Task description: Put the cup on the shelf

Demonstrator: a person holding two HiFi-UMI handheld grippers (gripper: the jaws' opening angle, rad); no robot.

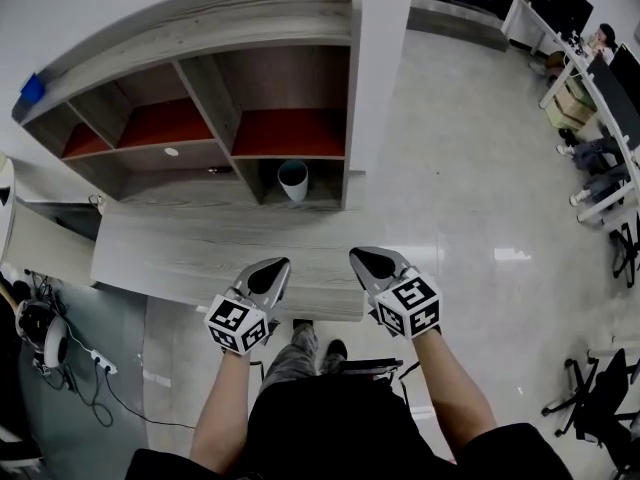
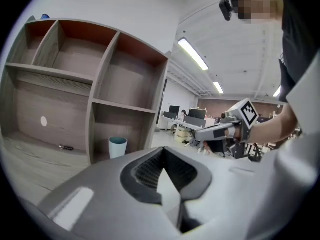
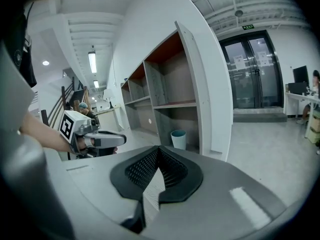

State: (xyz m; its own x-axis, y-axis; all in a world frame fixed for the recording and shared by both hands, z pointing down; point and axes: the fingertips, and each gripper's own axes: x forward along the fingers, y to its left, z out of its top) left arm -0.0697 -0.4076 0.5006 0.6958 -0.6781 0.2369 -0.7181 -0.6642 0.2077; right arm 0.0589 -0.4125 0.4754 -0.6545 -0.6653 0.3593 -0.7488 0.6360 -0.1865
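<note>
- The cup is small and plain, with a pale outside and a blue-green tint inside its open mouth; it stands upright.
- It stands in the lower right compartment of the shelf, on the bottom board of this compartment, between the middle divider and the right side wall, and it touches neither of them.
- This compartment is at the right end of the shelf, behind the far edge of the wooden tabletop.
- The left gripper is clenched: in the left gripper view its dark pads meet, and nothing is between them.
- The right gripper is also closed, its pads are together, and it is empty.
- Both grippers are over the near edge of the tabletop, side by side and apart from each other, with the tips toward the shelf.
- The cup is well apart from both grippers, beyond the tabletop. It is ahead of the gap between them, a little closer to the line of the left one.
- No gripper touches the cup.
</note>
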